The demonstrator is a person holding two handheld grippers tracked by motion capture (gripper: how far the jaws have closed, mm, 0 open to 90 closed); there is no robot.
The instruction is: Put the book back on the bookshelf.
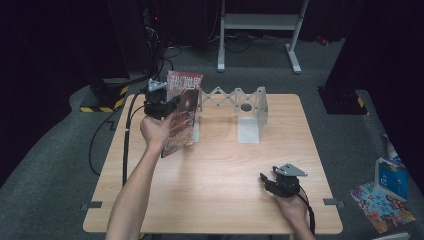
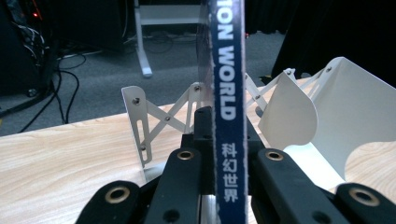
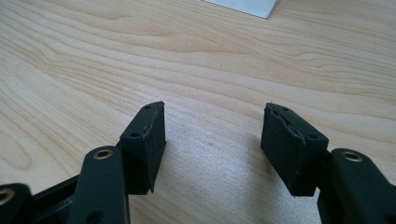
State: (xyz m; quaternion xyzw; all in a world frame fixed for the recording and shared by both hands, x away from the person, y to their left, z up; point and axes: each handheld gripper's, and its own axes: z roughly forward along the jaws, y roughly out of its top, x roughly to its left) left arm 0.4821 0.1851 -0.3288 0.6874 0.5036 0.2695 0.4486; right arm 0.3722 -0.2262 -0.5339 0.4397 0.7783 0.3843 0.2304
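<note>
My left gripper (image 1: 161, 102) had its jaws clamped on the spine of the magazine (image 1: 182, 112), holding it upright just left of the white folding rack (image 1: 248, 111), its lower edge near the tabletop (image 1: 220, 175). My right gripper (image 3: 212, 144) sat low, well in front of the rack, jaws wide apart with nothing between them.

Lab, dark curtains (image 1: 45, 35), floor cables (image 1: 170, 52), hazard-taped base (image 1: 107, 95)
</note>
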